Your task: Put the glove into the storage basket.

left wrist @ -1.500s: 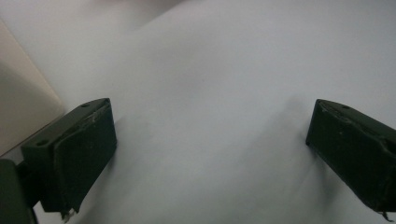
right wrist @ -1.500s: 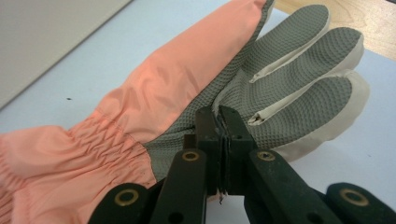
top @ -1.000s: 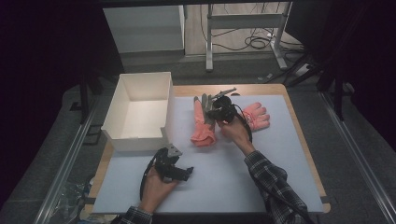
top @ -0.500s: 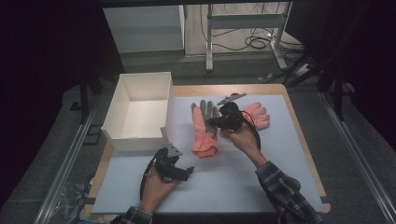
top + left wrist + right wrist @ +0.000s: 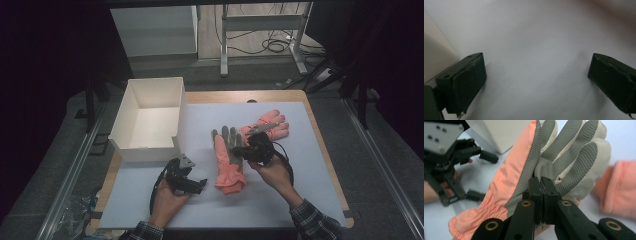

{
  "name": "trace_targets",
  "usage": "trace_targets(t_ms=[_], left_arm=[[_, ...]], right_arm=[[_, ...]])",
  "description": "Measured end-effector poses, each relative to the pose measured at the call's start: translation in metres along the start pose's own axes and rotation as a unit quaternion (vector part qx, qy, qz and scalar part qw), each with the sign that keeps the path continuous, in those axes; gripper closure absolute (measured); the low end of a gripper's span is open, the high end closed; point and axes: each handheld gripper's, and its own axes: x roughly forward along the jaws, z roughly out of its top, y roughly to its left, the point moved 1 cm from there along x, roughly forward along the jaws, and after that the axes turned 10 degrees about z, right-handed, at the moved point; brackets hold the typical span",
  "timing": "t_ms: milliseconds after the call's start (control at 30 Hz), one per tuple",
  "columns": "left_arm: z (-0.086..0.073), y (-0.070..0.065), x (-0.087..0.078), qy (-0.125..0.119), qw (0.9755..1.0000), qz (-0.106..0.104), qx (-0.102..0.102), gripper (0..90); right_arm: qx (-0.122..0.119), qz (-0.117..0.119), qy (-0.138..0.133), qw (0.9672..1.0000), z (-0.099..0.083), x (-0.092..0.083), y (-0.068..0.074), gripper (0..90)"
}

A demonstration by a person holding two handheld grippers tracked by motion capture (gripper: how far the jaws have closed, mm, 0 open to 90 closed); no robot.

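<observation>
Pink-and-grey glove [image 5: 229,162] lies mid-bench on the white mat [image 5: 300,200], cuff toward the person, grey fingertips pointing away. Right gripper [image 5: 243,150] sits at the glove's right edge, about the palm; in the right gripper view [image 5: 543,185] its fingers [image 5: 535,195] are pressed together with the grey textured palm fabric pinched between them, no visible gap. The glove looks lifted and tilted on edge in that view, pink back to the left, grey palm side to the right. Second pink glove [image 5: 266,125] lies just beyond and right of the right gripper, fingertips pointing away to the right; touching the first glove or not, can't tell. Left gripper [image 5: 200,184] is near the bench's front left, beside the glove's cuff but apart from it; the left gripper view shows its fingers [image 5: 464,82] spread wide over bare mat, holding nothing. White open box [image 5: 131,149] stands at the bench's left edge, just behind the left gripper.
</observation>
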Motion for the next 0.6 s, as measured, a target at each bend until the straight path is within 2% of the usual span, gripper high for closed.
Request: trace_targets(t_ms=[200, 367, 467, 600], left_arm=[[0.0, 0.0, 0.0, 0.0, 1.0, 0.0, 0.0, 1.7], [0.0, 0.0, 0.0, 0.001, 1.0, -0.001, 0.001, 1.7], [0.0, 0.0, 0.0, 0.001, 1.0, -0.001, 0.001, 1.7], [0.0, 0.0, 0.0, 0.001, 1.0, 0.0, 0.003, 1.7]], right_arm=[[0.027, 0.001, 0.0, 0.9996, -0.028, -0.001, -0.002, 87.2], [0.031, -0.017, 0.011, 0.9993, -0.044, 0.006, -0.012, 83.9], [0.031, -0.021, 0.011, 0.9993, -0.049, 0.009, -0.016, 75.2], [0.016, -0.033, 0.004, 0.9993, -0.044, 0.0, -0.015, 61.1]])
